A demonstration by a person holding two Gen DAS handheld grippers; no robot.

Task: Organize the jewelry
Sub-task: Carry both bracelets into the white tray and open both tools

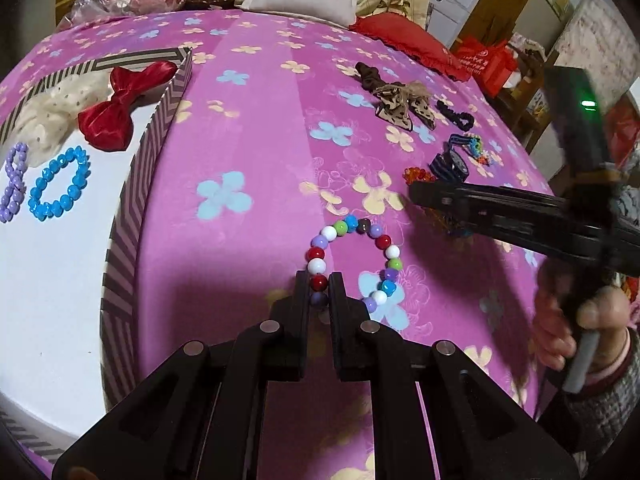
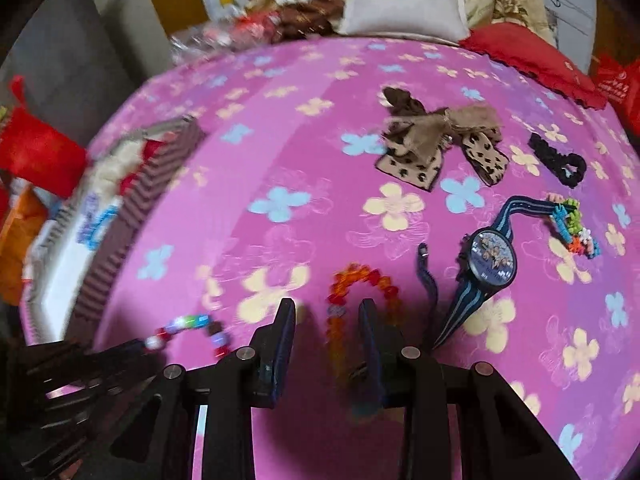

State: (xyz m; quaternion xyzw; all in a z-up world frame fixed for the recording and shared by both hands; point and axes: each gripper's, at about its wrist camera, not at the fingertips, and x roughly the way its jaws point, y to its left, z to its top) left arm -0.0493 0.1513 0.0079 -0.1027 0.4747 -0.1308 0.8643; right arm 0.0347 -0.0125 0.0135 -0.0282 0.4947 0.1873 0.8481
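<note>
Left hand-held gripper [image 1: 319, 286] narrowed onto the near beads of the multicoloured bead bracelet [image 1: 354, 262], which lies on the pink flowered bed [image 1: 248, 128], well right of the striped box [image 1: 132, 208]. Pickup step, by my reading; next comes a lift and carry left over the box wall, beside the blue bracelet [image 1: 60, 186]. Right hand-held gripper [image 2: 327, 312] wide, straddling the orange bead bracelet [image 2: 360, 284], not gripping.

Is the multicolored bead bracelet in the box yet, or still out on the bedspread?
Still out. The multicolored bead bracelet lies on the pink bedspread, right of the striped box; the left tongs pinch its near beads.
</note>
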